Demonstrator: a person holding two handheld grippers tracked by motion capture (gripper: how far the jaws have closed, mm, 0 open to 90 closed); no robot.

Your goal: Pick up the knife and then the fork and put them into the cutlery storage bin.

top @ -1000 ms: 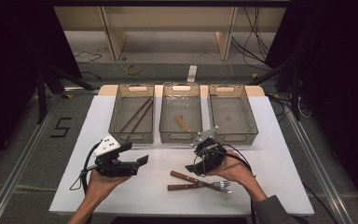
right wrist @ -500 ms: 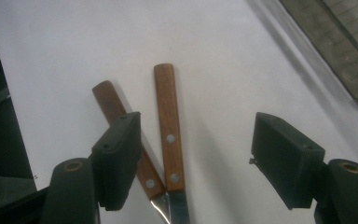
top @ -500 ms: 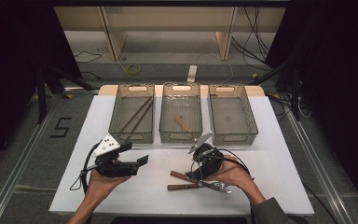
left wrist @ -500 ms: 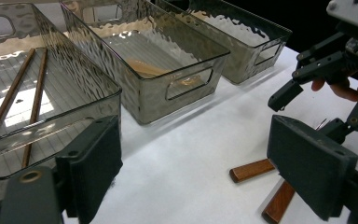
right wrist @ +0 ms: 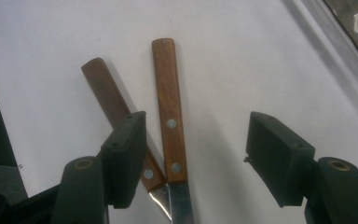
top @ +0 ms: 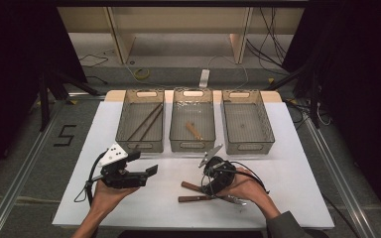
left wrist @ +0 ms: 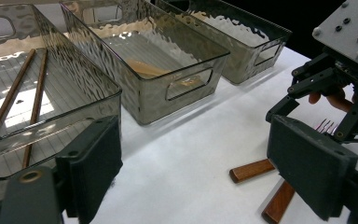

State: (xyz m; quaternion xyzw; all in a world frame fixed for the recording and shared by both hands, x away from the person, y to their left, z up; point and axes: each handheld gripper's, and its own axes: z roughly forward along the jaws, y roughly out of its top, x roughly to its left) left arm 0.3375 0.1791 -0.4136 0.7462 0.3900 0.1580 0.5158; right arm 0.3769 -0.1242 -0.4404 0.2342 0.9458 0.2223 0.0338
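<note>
Your right gripper point(right wrist: 193, 158) hangs low over the two wooden-handled utensils point(top: 198, 192) that lie crossed on the white table point(top: 287, 173), on your side of the middle bin point(top: 192, 120). Its jaws stand apart and have just been closing; the lighter handle point(right wrist: 168, 107) lies in the gap between them without either pad pressing on it, while the darker handle point(right wrist: 107, 95) runs under the jaw at the left of the right gripper view. In the left gripper view a fork's tines point(left wrist: 325, 125) show beside your right hand. Your left gripper point(top: 146, 163) is held above the table, to the left of the utensils and just on your side of the left bin point(top: 140, 119), with its jaws wide apart and nothing between them. Beyond, the three clear bins stand in a row: the left one holds a pair of brown chopsticks point(top: 146, 121), the middle one a pale wooden piece point(top: 193, 130), and the right bin point(top: 247, 121) stands beside it.
</note>
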